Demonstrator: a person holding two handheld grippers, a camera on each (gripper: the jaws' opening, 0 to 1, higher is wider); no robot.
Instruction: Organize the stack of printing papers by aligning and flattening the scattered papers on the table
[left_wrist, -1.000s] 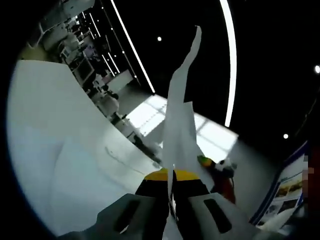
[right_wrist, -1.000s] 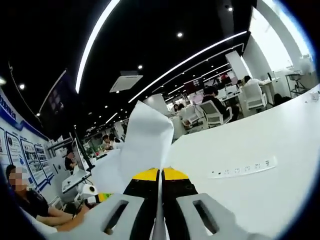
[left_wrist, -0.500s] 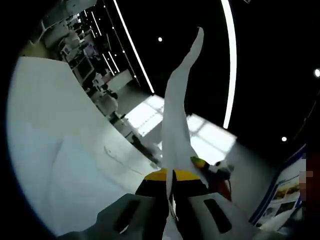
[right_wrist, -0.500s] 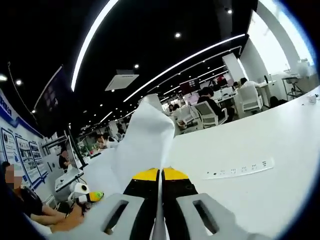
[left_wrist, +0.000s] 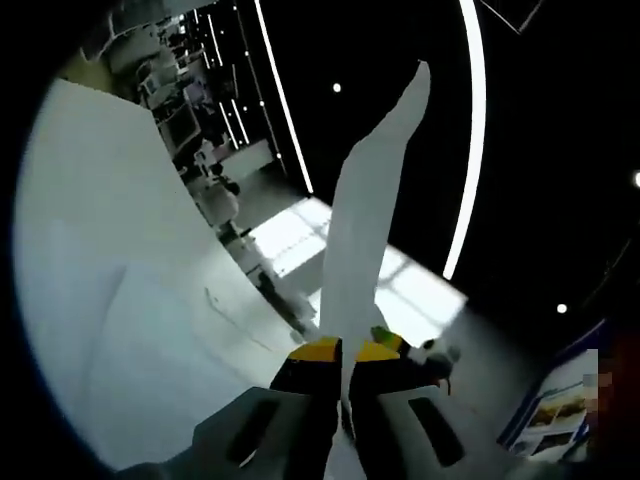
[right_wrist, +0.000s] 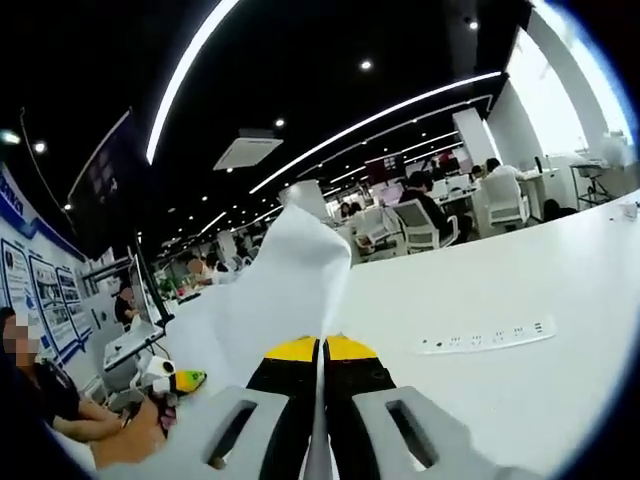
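White printing paper (left_wrist: 365, 220) stands edge-on between the jaws of my left gripper (left_wrist: 344, 352), which is shut on it; the sheet rises up against the dark ceiling. In the right gripper view, my right gripper (right_wrist: 322, 347) is shut on white paper (right_wrist: 280, 290) too, and the sheet bulges up and to the left above the yellow-tipped jaws. Both hold the paper lifted above the white table (right_wrist: 500, 300).
A white power strip (right_wrist: 487, 335) lies on the table to the right. A seated person (right_wrist: 60, 400) and a roll with a green-yellow item (right_wrist: 170, 378) are at lower left. Office chairs and people (right_wrist: 430, 215) sit behind the table. The table surface (left_wrist: 110, 290) spreads left.
Both views have shifted slightly with the hands. In the left gripper view the held paper now stands straighter and taller. Both grippers stay shut on paper.
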